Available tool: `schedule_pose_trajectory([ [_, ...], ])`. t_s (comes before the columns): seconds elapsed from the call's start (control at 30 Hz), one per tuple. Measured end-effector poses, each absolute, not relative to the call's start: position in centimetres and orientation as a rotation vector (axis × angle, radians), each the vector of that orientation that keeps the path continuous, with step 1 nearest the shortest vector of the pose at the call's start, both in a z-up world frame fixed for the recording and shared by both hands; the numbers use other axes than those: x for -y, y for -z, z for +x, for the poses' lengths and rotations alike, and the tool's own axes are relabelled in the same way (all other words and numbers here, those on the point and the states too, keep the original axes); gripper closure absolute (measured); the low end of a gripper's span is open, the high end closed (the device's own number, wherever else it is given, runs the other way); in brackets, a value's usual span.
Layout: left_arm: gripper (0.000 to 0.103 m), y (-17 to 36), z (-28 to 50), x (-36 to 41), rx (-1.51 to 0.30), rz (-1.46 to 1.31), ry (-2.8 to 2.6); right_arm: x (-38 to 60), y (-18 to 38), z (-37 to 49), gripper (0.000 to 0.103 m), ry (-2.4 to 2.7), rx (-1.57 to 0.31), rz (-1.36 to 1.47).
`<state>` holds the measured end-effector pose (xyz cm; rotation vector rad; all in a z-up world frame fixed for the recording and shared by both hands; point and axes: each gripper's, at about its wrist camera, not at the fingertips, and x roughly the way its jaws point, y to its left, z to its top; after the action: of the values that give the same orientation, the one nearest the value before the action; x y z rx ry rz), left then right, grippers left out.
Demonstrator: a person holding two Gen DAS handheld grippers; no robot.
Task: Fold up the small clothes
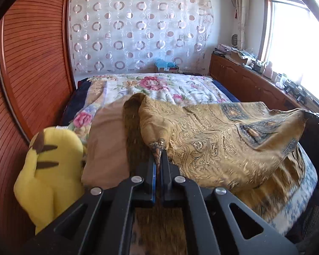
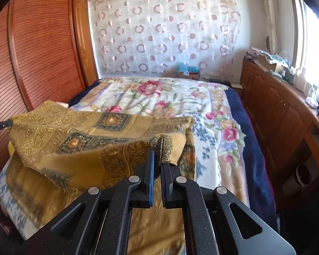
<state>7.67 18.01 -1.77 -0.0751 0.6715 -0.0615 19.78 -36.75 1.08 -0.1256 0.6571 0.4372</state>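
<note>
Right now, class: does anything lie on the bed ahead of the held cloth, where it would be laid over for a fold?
Nothing visible does. Both grippers, left and right, pinch the gold cloth; the floral bedspread beyond looks bare. The yellow plush toy sits off to the side.

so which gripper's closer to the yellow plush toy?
Left. The left gripper, shut on the gold cloth, has the yellow plush toy just beside it. The right gripper grips the cloth's other corner, further away.

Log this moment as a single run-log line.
left gripper: shut on gold cloth corner | right gripper: shut on another corner | cloth: lifted, stretched between them above floral bed | fold: not yet made
</note>
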Motion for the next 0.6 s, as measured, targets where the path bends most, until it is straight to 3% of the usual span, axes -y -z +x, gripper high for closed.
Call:
schedule_pose_trajectory([
  [0.3,0.103,6.0,1.9,-17.3,-0.74,-0.112,0.05,38.4,2.0,12.7,0.101,-0.46,-0.732,-0.157],
  [0.6,0.1,8.0,1.7,-16.7,-0.795,-0.119,0.036,39.7,7.0,12.1,0.098,-0.396,-0.834,-0.136],
])
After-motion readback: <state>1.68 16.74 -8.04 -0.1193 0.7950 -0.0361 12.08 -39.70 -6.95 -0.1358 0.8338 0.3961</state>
